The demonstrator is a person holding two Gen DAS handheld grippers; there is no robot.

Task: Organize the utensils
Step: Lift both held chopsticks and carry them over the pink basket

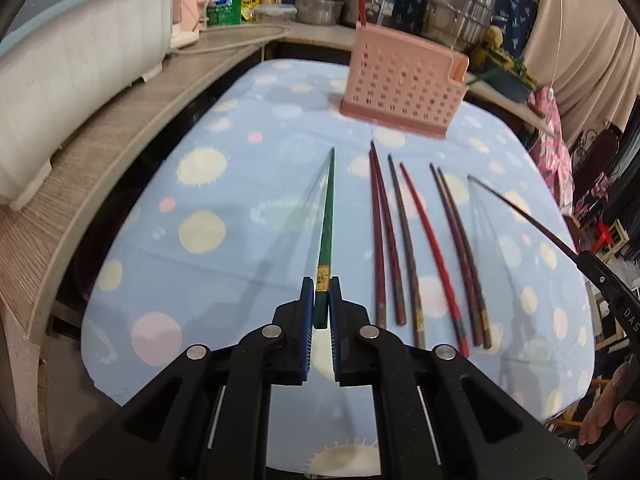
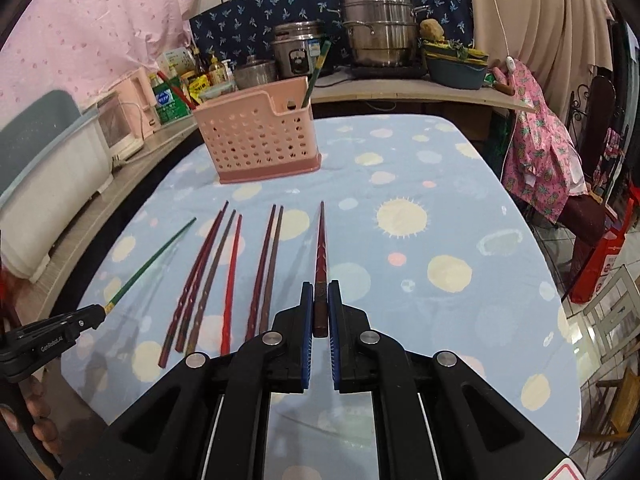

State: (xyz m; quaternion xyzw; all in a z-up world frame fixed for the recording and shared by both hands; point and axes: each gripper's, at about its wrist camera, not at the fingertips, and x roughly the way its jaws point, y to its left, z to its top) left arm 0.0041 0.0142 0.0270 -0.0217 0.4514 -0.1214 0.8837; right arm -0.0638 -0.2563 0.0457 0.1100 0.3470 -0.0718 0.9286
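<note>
left tongs [image 1: 321,300] are clenching the green chopstick [image 1: 326,216], right tongs [image 2: 321,304] the dark red chopstick [image 2: 321,248], both hovering over the worktop [image 2: 440,208]. gripped at the very ends, they're risking swinging and missing the pink basket [image 2: 256,136].

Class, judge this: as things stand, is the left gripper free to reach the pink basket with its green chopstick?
Probably yes. The left gripper holds the green chopstick, and only bare tablecloth lies between its tip and the pink basket; the loose chopsticks lie off to its right.

My right tongs [image 2: 321,308] pinch a dark red chopstick [image 2: 321,256] above the desk [image 2: 460,208]; my left tongs [image 2: 94,316] grip a green chopstick [image 2: 154,258].
</note>
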